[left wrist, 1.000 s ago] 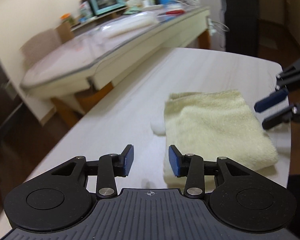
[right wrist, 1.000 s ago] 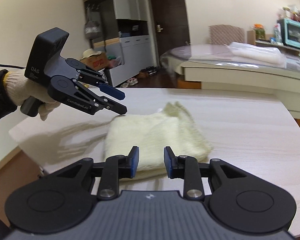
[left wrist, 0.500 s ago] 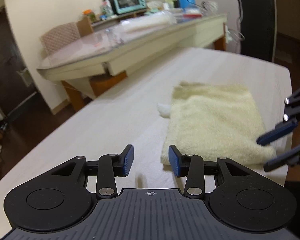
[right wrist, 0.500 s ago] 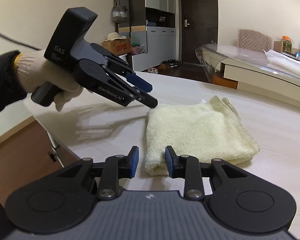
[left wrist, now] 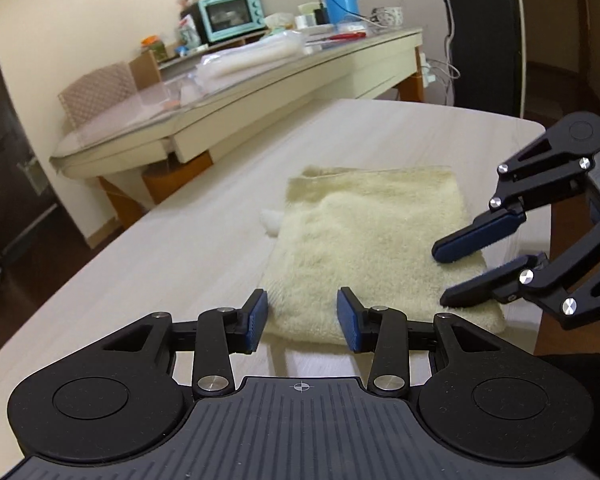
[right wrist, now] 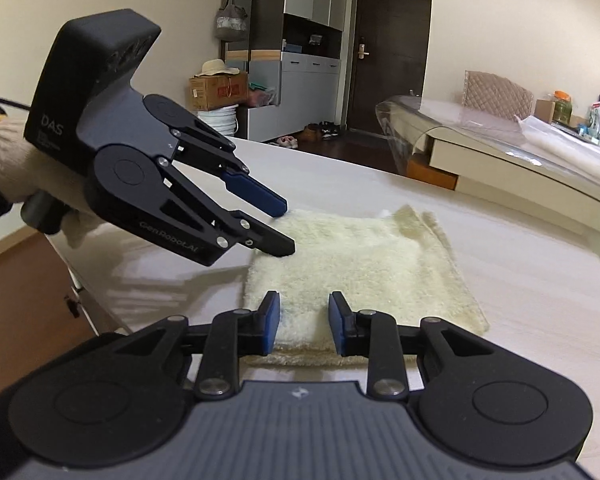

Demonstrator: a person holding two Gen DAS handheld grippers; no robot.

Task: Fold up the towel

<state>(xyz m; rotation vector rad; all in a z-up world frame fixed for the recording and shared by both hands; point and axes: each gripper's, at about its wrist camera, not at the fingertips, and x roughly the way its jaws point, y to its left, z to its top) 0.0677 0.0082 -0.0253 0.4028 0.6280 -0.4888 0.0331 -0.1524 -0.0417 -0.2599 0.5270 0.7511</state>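
Opening left fingers [left wrist: 256, 314] (nothing held)

Left gripper [left wrist: 302, 315] over the towel's [left wrist: 364, 240] near corner, jaws opening, empty. Right gripper [right wrist: 303, 322] at an adjacent towel edge, jaws apart. Gloved hand [right wrist: 28, 176] gripping the left handle.

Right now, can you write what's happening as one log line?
towel: folded, flat on table | left gripper: open | right gripper: open, at towel edge

A folded cream terry towel [left wrist: 372, 248] lies on the pale wood-grain table [left wrist: 160, 264]; beyond the table's far edge stands a long glass-topped beige counter [left wrist: 260, 92]
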